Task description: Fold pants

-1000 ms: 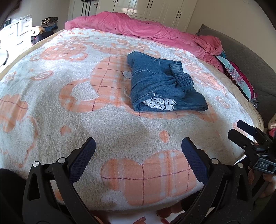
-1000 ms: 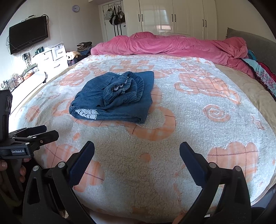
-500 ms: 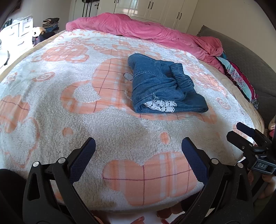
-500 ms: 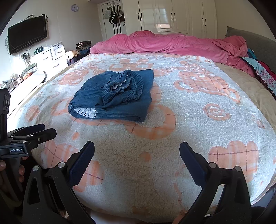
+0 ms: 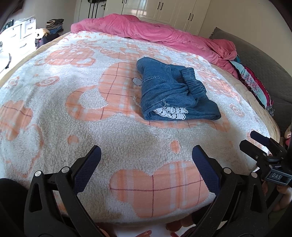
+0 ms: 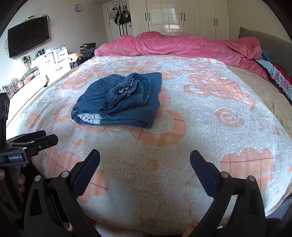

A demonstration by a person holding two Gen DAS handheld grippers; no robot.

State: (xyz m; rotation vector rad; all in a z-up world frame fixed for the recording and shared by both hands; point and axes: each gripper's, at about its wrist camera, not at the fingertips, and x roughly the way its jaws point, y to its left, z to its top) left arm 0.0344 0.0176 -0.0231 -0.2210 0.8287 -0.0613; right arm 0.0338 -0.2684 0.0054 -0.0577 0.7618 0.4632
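Pants [image 5: 175,93] of blue denim lie folded in a compact bundle on the bed's fleece blanket [image 5: 54,113], about midway across it and well in from the near edge. The elastic waistband [image 6: 129,93] sits bunched on top of the bundle, and a strip of white lace trim [image 5: 170,113] shows at the folded end that faces the near edge. The left tongs [image 5: 146,167] hover above the near edge of the bed, jaws spread wide and holding nothing, well apart from the pants. The right tongs [image 6: 145,169] hang over the same edge beside them, likewise spread wide and empty. In the left wrist view the right tool appears at the right edge of the frame; in the right wrist view the left tool appears at the left edge. A rumpled pink duvet [image 6: 173,45] is heaped along the far edge of the bed, with white wardrobe doors [image 6: 182,16] behind it.
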